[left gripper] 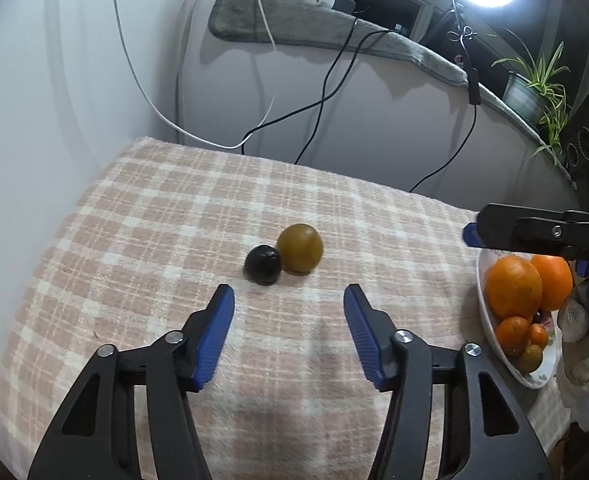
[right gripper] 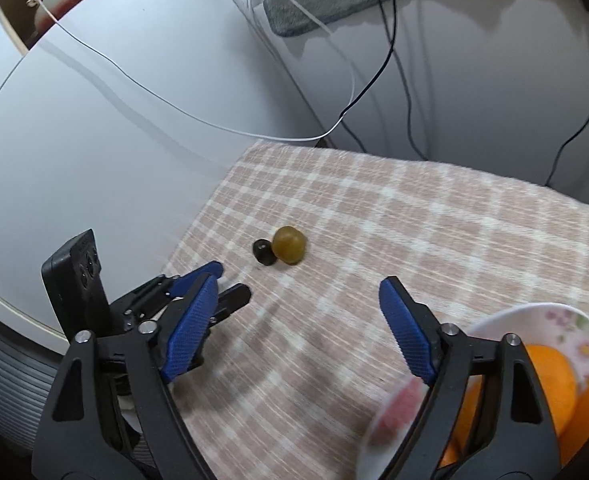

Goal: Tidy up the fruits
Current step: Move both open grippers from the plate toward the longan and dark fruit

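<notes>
A small dark plum and a round olive-brown fruit lie touching on the checked cloth. My left gripper hovers just short of them, open, nothing between its blue pads. At the right a white flowered bowl holds several oranges and smaller fruits. In the right wrist view, my right gripper is open and empty above the cloth, with the bowl under its right finger. The plum and olive fruit lie ahead of it. The left gripper shows at the left.
The cloth-covered table ends at a white wall on the left and a white cabinet behind. Black and white cables hang there. A gloved hand holds the right gripper beside the bowl. A potted plant stands far right.
</notes>
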Tool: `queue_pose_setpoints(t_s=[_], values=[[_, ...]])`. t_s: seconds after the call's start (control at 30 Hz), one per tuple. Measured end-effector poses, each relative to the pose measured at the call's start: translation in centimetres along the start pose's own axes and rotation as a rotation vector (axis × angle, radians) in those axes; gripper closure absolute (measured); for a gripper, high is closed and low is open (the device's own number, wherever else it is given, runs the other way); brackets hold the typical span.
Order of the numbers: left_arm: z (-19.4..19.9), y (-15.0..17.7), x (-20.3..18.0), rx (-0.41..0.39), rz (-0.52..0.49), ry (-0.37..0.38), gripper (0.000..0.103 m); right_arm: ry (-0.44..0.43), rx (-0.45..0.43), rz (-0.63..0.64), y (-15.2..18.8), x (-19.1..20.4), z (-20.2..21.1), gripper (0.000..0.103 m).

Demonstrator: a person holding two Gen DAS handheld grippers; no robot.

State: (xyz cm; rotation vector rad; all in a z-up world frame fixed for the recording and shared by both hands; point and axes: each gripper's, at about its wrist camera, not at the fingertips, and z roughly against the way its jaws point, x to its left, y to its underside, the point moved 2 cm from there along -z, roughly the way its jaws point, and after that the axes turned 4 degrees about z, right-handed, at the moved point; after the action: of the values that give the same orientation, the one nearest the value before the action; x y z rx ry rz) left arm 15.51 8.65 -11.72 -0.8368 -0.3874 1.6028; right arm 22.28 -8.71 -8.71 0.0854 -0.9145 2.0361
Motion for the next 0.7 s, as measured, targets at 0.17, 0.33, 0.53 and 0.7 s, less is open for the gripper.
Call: queue_pose_setpoints(t_s=[0.17,0.33,0.53,0.7], values=[[-0.9,-0.5,0.8,0.019,0.004,0.008,0.056,-0.026,0.04,-0.021,-0.8,0.7,-2.5,0.032],[-1.8,-0.9,1.1,0.035,0.005,0.014,0.062,-0.046,0.072,-0.073,-1.5,0.5,-4.7,0.043],[-2.7,-1.1,1.5,0.048,0.009,0.015,0.063,-0.058,0.098,-0.133,-2.1,-0.1,-7.0,0.05],[-3.6,-1.1,1.5,0.061,0.004,0.016,0.064,-0.043,0.113,-0.143,-2.2,-0.3,-8.1,0.054]])
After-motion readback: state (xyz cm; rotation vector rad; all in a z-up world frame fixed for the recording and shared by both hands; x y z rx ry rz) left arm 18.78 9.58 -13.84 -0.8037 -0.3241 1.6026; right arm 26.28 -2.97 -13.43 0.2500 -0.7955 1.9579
